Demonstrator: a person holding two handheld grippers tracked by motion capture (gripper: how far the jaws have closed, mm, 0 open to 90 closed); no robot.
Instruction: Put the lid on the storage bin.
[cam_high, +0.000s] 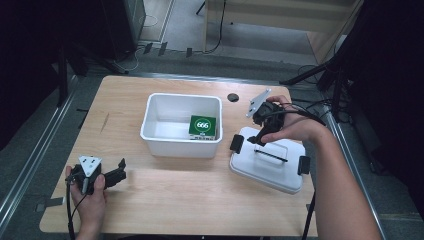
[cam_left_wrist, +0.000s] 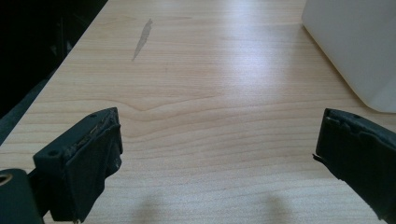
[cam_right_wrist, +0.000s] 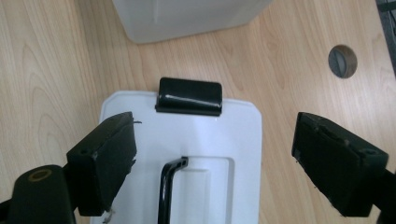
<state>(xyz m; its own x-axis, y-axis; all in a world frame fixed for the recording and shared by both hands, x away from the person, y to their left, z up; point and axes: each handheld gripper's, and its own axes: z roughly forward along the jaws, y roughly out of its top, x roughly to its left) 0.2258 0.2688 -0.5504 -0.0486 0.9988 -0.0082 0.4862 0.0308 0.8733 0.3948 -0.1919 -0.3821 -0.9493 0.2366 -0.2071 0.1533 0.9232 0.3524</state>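
A white open box stands mid-table with a green carton marked 666 lying inside it. To its right lies the white lid with a black handle and black end clips. My right gripper hovers open above the lid's near-box end, its jaws wide on either side of the lid. My left gripper is held low at the table's front left, open, with bare wood between its jaws.
A round dark cable port sits in the wooden table behind the box; it also appears as a grey cap. The box wall stands right of my left gripper. Cables and dark stands lie beyond the far edge.
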